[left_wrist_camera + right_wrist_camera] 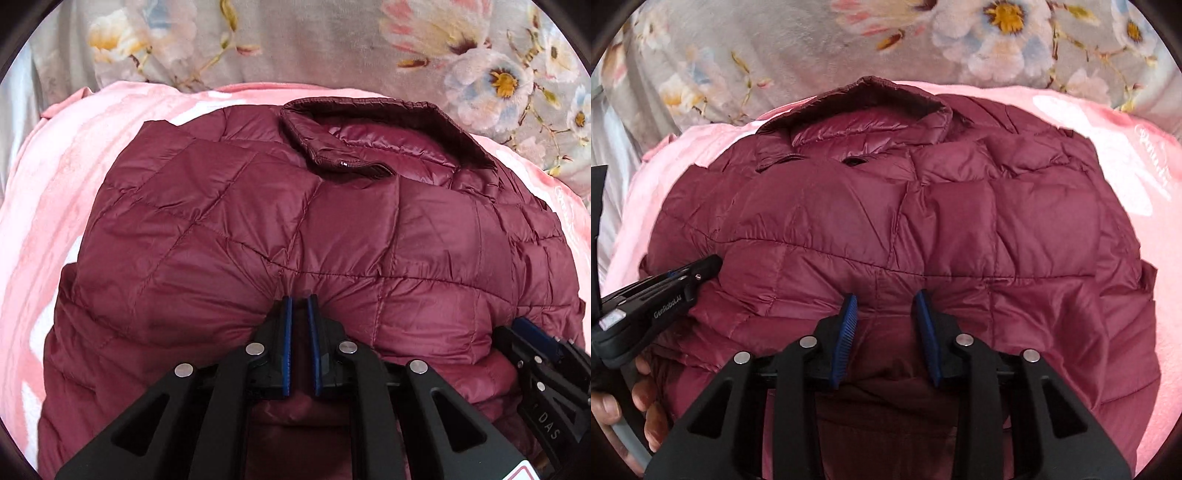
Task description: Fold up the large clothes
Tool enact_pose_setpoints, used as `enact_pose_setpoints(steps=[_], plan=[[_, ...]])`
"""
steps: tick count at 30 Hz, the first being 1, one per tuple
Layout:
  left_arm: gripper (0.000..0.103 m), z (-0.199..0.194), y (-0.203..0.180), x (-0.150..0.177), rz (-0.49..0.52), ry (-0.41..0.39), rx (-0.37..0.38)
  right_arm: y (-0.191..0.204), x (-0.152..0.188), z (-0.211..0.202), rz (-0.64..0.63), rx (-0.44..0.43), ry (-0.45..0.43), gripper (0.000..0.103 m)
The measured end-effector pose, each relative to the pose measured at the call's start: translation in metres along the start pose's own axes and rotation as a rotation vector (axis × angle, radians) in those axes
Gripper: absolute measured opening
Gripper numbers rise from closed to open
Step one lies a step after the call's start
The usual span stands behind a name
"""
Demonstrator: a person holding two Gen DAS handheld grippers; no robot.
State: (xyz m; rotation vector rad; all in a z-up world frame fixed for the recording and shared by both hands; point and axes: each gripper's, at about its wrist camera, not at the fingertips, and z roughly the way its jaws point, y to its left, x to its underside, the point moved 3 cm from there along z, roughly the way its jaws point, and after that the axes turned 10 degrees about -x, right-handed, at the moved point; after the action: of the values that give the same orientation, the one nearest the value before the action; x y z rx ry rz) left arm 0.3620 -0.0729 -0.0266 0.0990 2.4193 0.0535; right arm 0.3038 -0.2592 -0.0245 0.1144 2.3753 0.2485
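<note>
A maroon quilted puffer jacket (pixel 240 221) lies spread on a pink blanket (pixel 55 192), its collar (pixel 369 122) at the far side. My left gripper (pixel 298 297) is at the near edge, its blue pads almost together, and the fabric puckers into them. At the lower right of this view the right gripper (pixel 517 328) also rests against the jacket. In the right wrist view my right gripper (pixel 886 295) has its pads well apart, tips pushed into the jacket (pixel 942 221), with a flat strip of fabric between them. The left gripper (pixel 713 264) shows at the left edge.
The pink blanket (pixel 1126 177) lies on a grey floral sheet (pixel 314 48) that fills the far side. A person's hand (pixel 613 406) holds the left gripper's handle at the lower left. A pale fabric edge (pixel 613 177) shows at far left.
</note>
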Motion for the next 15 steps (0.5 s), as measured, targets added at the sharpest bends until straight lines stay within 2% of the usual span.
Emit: enact_pose_setpoints(steps=[4, 9, 11, 12, 14, 15], plan=[[0.011, 0.000, -0.001, 0.000, 0.009, -0.012, -0.013, 0.004, 0.002, 0.003, -0.027, 0.032, -0.001, 0.032], [0.011, 0.001, -0.005, -0.003, 0.014, -0.019, -0.018, -0.003, 0.001, -0.001, -0.001, -0.006, -0.007, 0.034], [0.016, -0.004, -0.001, -0.005, 0.005, -0.011, 0.024, -0.006, -0.002, -0.007, 0.027, -0.046, -0.008, 0.042], [0.021, -0.006, 0.002, -0.008, 0.002, 0.002, 0.057, -0.010, -0.004, -0.014, 0.055, -0.103, -0.006, 0.047], [0.028, -0.014, 0.011, -0.021, -0.033, 0.028, 0.153, -0.017, -0.017, -0.026, 0.085, -0.182, -0.020, 0.049], [0.031, -0.017, 0.015, -0.030, -0.055, 0.030, 0.181, -0.019, -0.024, -0.029, 0.092, -0.194, -0.030, 0.051]])
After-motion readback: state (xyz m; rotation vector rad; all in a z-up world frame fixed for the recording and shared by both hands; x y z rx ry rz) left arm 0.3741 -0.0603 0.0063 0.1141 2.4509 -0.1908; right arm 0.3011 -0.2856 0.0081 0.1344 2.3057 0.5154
